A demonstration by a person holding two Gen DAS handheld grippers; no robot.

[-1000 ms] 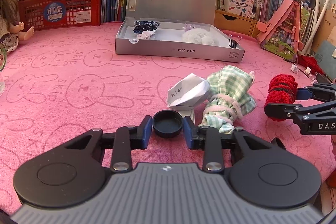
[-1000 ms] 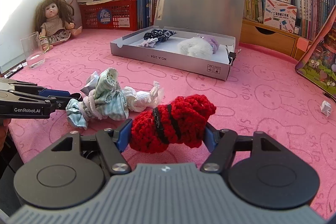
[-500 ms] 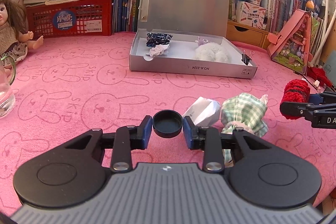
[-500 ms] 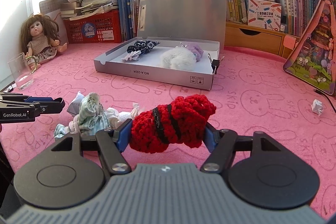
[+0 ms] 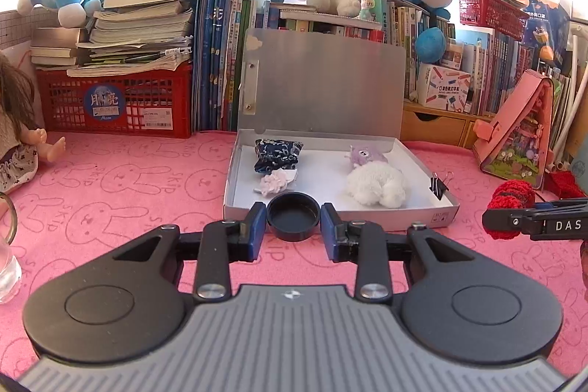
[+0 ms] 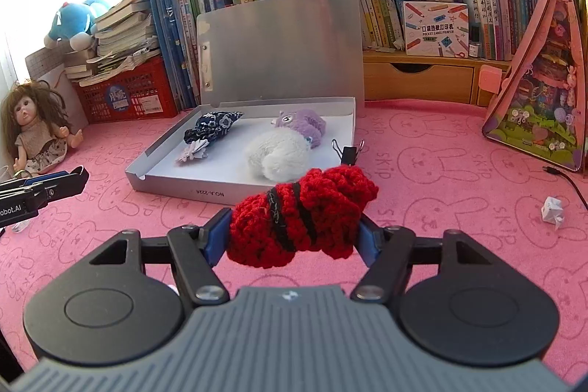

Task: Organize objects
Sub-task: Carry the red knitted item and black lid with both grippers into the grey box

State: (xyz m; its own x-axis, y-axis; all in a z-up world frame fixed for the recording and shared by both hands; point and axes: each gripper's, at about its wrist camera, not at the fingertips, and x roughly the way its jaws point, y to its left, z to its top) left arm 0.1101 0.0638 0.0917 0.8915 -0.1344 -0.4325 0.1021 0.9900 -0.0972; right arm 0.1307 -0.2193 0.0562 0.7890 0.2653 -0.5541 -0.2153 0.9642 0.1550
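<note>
My left gripper (image 5: pixel 293 230) is shut on a small black round cap (image 5: pixel 293 216), held in the air just before the front wall of the open grey file box (image 5: pixel 367 221). My right gripper (image 6: pixel 294 237) is shut on a red crocheted bundle (image 6: pixel 299 215) tied with black bands, also lifted, in front of the same box (image 6: pixel 172 188). Inside the box lie a dark blue patterned pouch (image 5: pixel 277 153), a small pale flower piece (image 5: pixel 273 182), a white fluffy toy (image 5: pixel 376 186) and a purple plush (image 5: pixel 362 155). The right gripper with the red bundle (image 5: pixel 511 202) shows at the right edge of the left wrist view.
A black binder clip (image 6: pixel 347 151) sits on the box's right corner. A doll (image 6: pixel 36 127) and a glass (image 5: pixel 5 267) are at the left. A red crate (image 5: pixel 114 105), books and plush toys line the back. A pink toy house (image 6: pixel 544 90) and crumpled paper (image 6: pixel 553 210) lie right.
Both grippers rose and moved toward the grey box, each keeping its load. The checked cloth bundle and crumpled paper that lay near the left gripper have dropped out of view.
</note>
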